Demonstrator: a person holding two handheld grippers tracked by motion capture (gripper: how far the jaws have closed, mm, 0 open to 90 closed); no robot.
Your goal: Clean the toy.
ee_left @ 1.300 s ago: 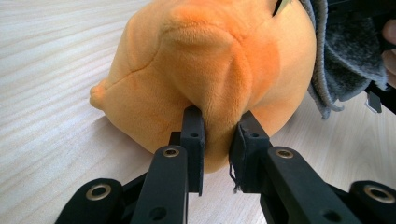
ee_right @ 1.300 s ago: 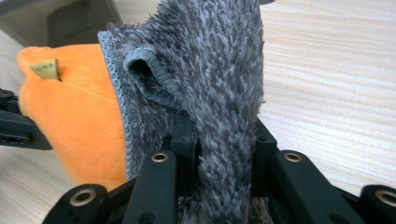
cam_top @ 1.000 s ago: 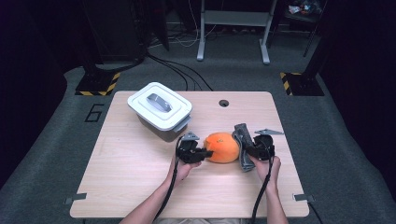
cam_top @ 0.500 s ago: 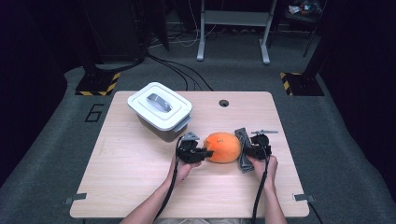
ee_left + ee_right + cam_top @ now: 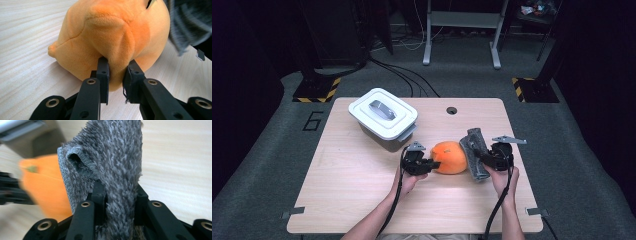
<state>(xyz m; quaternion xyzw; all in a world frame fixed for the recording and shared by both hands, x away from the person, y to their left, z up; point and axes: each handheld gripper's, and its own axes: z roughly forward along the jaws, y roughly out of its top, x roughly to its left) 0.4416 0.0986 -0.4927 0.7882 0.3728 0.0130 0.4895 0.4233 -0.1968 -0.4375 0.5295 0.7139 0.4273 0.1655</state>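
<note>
An orange plush toy lies on the wooden table, right of centre. My left gripper pinches a fold of its fabric from the left; in the left gripper view the jaws squeeze the orange plush toy. My right gripper is shut on a folded grey towel, held against the toy's right side. In the right gripper view the grey towel stands up between the jaws, with the orange plush toy blurred to its left.
A white lidded container with a grey handle sits at the table's back left. A round cable hole lies near the back edge. A dark floor with cables surrounds the table.
My right gripper has shifted with the grey towel along the toy's right side and lifted slightly. The left gripper and the toy stay where they were.
</note>
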